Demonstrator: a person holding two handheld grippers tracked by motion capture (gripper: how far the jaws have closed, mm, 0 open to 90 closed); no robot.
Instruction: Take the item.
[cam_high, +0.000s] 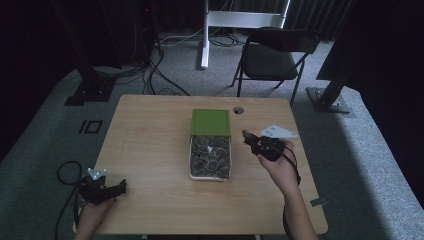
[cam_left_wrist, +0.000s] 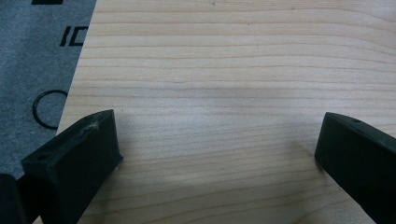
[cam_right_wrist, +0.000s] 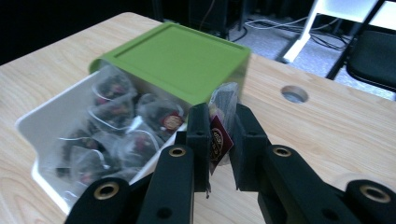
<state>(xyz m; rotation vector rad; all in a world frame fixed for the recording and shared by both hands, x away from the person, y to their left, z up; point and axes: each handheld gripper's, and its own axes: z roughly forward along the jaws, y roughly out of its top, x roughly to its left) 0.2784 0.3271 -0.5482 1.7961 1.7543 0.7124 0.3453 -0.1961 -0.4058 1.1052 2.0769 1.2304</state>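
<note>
A green box (cam_high: 211, 121) stands at the table's middle, its white drawer (cam_high: 191, 162) pulled out toward me and holding several clear tea bags (cam_high: 210, 155). Just right of the drawer, my right gripper (cam_high: 247, 135) is shut on a tea bag. In the right gripper view that tea bag (cam_right_wrist: 223, 100), with a red tag, is pinched between the jaws of my right gripper (cam_right_wrist: 218, 119) beside the green box (cam_right_wrist: 177, 60) and the open drawer (cam_right_wrist: 35, 123). My left gripper (cam_high: 121, 187) rests open at the table's front left, its jaws (cam_left_wrist: 219, 144) wide apart over bare wood.
A round cable hole (cam_high: 238, 110) is in the tabletop behind the box. Beyond the table stand a black folding chair (cam_high: 275, 55) and a white stand leg (cam_high: 204, 45). Cables (cam_high: 160, 75) lie on the grey carpet, and black posts flank the table.
</note>
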